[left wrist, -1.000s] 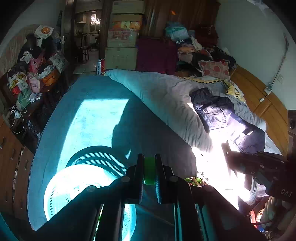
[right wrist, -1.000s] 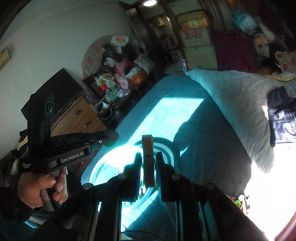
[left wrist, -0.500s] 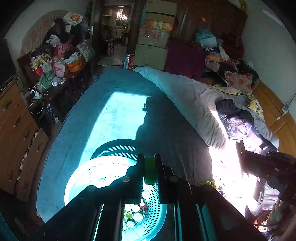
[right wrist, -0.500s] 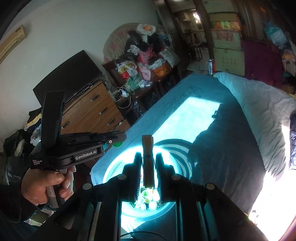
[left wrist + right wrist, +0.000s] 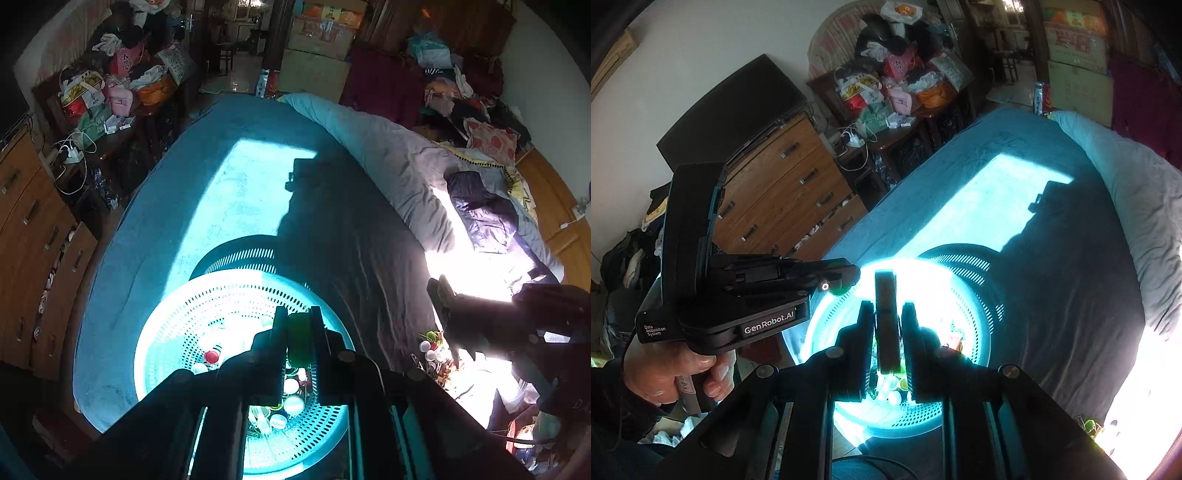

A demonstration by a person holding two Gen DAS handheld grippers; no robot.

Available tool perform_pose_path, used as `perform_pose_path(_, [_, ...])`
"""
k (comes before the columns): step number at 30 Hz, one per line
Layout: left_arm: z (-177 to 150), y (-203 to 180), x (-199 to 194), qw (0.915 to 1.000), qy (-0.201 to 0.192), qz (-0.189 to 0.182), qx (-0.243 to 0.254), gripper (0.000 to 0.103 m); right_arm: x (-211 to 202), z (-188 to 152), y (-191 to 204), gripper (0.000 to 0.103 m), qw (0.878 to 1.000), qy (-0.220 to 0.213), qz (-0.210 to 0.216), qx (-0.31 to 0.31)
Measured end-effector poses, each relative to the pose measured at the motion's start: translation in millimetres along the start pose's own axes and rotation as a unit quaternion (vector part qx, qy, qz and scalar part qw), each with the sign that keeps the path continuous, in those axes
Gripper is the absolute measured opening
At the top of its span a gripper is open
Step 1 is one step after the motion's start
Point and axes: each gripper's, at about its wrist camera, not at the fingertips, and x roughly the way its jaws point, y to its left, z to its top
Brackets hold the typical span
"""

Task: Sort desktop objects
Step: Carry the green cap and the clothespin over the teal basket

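Green cap edge-on, dark, between left jaws.

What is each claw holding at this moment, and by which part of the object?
The left claw pinches a small green object by its two sides. The right claw grips a brown wooden block by its lower part, its upper end sticking out.

Harsh sun glare right, deep shadows; fisheye-warped edges
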Motion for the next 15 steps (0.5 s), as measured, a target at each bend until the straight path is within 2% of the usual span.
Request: perform_pose_path(15, [-23.0, 29.6, 83.5, 0.9953, 0.094, 0.020, -0.009, 0.011, 68.7, 5.7, -11.5, 0.016, 0.997, 0.074, -0.003, 0.012])
